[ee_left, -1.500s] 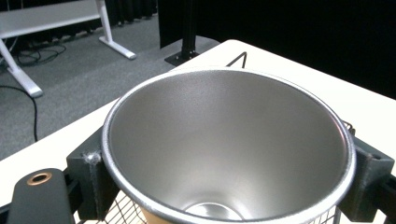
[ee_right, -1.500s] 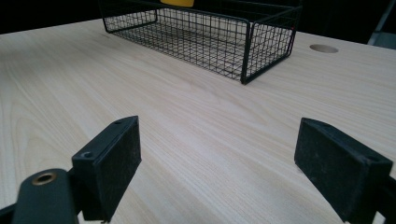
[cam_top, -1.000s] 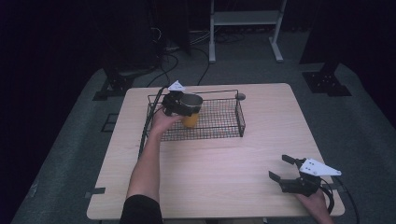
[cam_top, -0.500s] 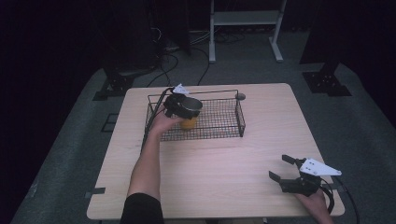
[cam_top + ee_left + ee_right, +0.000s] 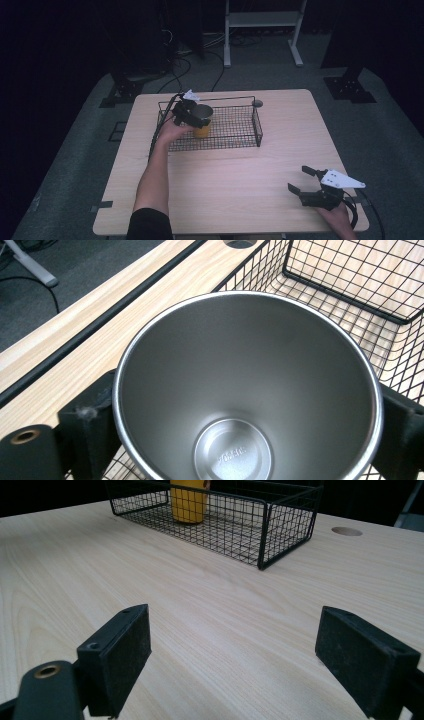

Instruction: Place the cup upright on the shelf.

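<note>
Steel-lined, yellow outside, the cup (image 5: 202, 120) stands in the wire basket's (image 5: 235, 135) left part, clamped by the left gripper (image 5: 192, 116); the right gripper (image 5: 305, 181) rests, jaws apart, near the table's (image 5: 235, 175) front right corner. Left gripper view: both jaws press the cup's (image 5: 247, 390) rim, mesh behind. Right gripper view: wide-spread jaws over pale wood (image 5: 210, 615), basket (image 5: 260, 525) and cup (image 5: 188, 501) well ahead.

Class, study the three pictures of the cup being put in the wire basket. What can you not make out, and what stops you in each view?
- High view: the yellow cup's lower part, hidden behind the left hand-held gripper and the hand.
- Left gripper view: the embossed word on the cup's floor, too small to read; whether the cup rests on the wire basket, cut off by the bottom edge.
- Right gripper view: the cup's rim, cut off by the top edge.
</note>
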The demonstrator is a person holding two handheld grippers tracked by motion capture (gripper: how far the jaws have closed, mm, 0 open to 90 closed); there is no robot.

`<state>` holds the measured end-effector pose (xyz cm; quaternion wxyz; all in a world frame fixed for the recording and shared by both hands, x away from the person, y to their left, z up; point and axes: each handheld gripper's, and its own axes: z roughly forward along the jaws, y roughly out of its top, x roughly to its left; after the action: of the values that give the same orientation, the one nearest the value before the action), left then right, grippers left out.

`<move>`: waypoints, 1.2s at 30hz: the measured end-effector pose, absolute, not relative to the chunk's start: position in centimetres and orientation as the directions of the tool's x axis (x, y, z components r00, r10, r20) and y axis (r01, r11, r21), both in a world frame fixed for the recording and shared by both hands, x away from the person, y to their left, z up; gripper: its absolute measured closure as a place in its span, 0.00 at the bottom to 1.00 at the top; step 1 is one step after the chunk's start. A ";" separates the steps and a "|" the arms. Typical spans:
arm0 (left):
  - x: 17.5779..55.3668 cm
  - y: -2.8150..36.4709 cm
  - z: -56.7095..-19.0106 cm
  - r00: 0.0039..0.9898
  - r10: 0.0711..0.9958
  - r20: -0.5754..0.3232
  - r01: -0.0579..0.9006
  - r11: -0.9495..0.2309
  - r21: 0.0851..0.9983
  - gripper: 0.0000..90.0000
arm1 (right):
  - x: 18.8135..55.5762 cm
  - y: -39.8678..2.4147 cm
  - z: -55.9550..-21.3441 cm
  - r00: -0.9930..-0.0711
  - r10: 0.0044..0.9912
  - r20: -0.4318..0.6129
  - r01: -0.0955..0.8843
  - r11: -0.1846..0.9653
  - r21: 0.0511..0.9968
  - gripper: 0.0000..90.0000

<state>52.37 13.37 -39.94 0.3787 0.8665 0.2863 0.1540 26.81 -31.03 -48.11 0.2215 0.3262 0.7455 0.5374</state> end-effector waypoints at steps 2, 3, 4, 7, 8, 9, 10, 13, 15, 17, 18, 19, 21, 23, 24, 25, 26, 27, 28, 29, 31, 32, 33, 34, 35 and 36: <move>52.3 13.5 -39.9 0.790 0.611 0.048 0.377 -0.546 0.748 0.05 | 26.8 -31.0 -48.1 -0.689 0.725 0.020 0.248 0.210 0.946 0.15; 52.3 13.5 -39.8 0.793 0.607 0.055 0.371 -0.551 0.748 0.05 | 26.8 -31.0 -48.1 -0.689 0.725 0.020 0.248 0.210 0.946 0.15; 52.2 13.4 -39.8 0.793 0.606 0.064 0.365 -0.557 0.746 0.04 | 26.8 -31.0 -48.1 -0.689 0.725 0.020 0.248 0.209 0.946 0.15; 52.1 13.5 -39.8 0.795 0.603 0.069 0.362 -0.562 0.744 0.03 | 26.8 -31.0 -48.1 -0.689 0.725 0.021 0.249 0.209 0.946 0.15; 52.1 13.5 -39.8 0.795 0.602 0.069 0.362 -0.563 0.743 0.03 | 26.8 -31.0 -48.1 -0.689 0.725 0.021 0.248 0.209 0.946 0.15; 52.1 13.6 -39.8 0.793 0.605 0.069 0.364 -0.562 0.742 0.03 | 26.8 -31.0 -48.1 -0.689 0.725 0.020 0.248 0.209 0.946 0.15; 52.1 13.7 -39.8 0.791 0.608 0.068 0.367 -0.560 0.743 0.03 | 26.8 -31.0 -48.1 -0.689 0.725 0.020 0.247 0.209 0.946 0.15; 52.0 13.9 -39.6 0.786 0.614 0.067 0.362 -0.547 0.755 0.03 | 26.8 -31.0 -48.1 -0.689 0.725 0.019 0.247 0.209 0.946 0.15; 52.0 14.0 -39.6 0.786 0.614 0.073 0.358 -0.549 0.755 0.03 | 26.8 -31.0 -48.1 -0.689 0.725 0.020 0.247 0.209 0.946 0.15; 51.9 14.1 -39.6 0.785 0.616 0.070 0.360 -0.545 0.757 0.03 | 26.8 -31.0 -48.1 -0.689 0.725 0.020 0.247 0.210 0.946 0.15; 51.9 14.2 -39.6 0.785 0.616 0.069 0.361 -0.545 0.757 0.03 | 26.8 -31.0 -48.1 -0.689 0.725 0.020 0.247 0.210 0.946 0.15; 51.8 14.3 -39.6 0.784 0.618 0.067 0.361 -0.540 0.760 0.03 | 26.8 -31.0 -48.1 -0.689 0.724 0.019 0.247 0.210 0.946 0.15; 51.8 14.4 -39.6 0.783 0.619 0.061 0.361 -0.531 0.767 0.03 | 26.8 -31.0 -48.1 -0.689 0.724 0.020 0.247 0.209 0.946 0.15; 51.6 14.5 -39.7 0.784 0.618 0.060 0.353 -0.523 0.776 0.03 | 26.8 -31.0 -48.1 -0.689 0.724 0.020 0.247 0.209 0.946 0.15; 51.6 14.5 -39.7 0.784 0.618 0.060 0.353 -0.523 0.776 0.03 | 26.8 -31.0 -48.1 -0.689 0.724 0.020 0.247 0.209 0.946 0.15; 51.6 14.6 -39.6 0.782 0.620 0.060 0.354 -0.521 0.777 0.03 | 26.8 -31.0 -48.1 -0.689 0.724 0.020 0.247 0.208 0.946 0.15; 51.6 14.6 -39.6 0.781 0.622 0.057 0.352 -0.515 0.782 0.03 | 26.8 -31.0 -48.1 -0.690 0.724 0.021 0.247 0.208 0.946 0.15; 51.6 14.6 -39.5 0.782 0.620 0.053 0.350 -0.509 0.786 0.03 | 26.8 -31.0 -48.1 -0.690 0.724 0.022 0.247 0.207 0.947 0.15; 51.5 14.6 -39.4 0.783 0.619 0.058 0.341 -0.506 0.793 0.03 | 26.8 -31.0 -48.1 -0.690 0.724 0.021 0.247 0.208 0.947 0.15; 51.5 14.6 -39.4 0.783 0.619 0.058 0.341 -0.506 0.793 0.03 | 26.8 -31.0 -48.1 -0.690 0.724 0.021 0.247 0.208 0.947 0.15; 51.4 14.5 -39.2 0.784 0.617 0.071 0.325 -0.505 0.800 0.03 | 26.8 -31.1 -48.1 -0.690 0.723 0.022 0.247 0.207 0.947 0.15; 51.4 14.5 -39.1 0.780 0.622 0.074 0.320 -0.498 0.806 0.03 | 26.8 -31.1 -48.1 -0.691 0.723 0.022 0.246 0.207 0.947 0.15; 51.4 14.5 -39.0 0.779 0.622 0.076 0.318 -0.497 0.808 0.03 | 26.8 -31.1 -48.1 -0.691 0.722 0.023 0.246 0.206 0.947 0.15; 51.4 14.5 -38.9 0.779 0.622 0.079 0.316 -0.497 0.808 0.03 | 26.8 -31.1 -48.1 -0.692 0.722 0.023 0.246 0.205 0.947 0.15; 51.3 14.5 -38.8 0.778 0.624 0.077 0.316 -0.494 0.810 0.03 | 26.8 -31.1 -48.1 -0.693 0.721 0.023 0.246 0.205 0.947 0.15; 51.3 14.5 -38.7 0.778 0.623 0.079 0.313 -0.494 0.811 0.03 | 26.8 -31.1 -48.1 -0.693 0.721 0.023 0.246 0.205 0.947 0.15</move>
<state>51.30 14.50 -38.72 0.4199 0.8442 0.2772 0.1847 26.82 -31.08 -48.12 0.2199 0.3246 0.7445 0.5403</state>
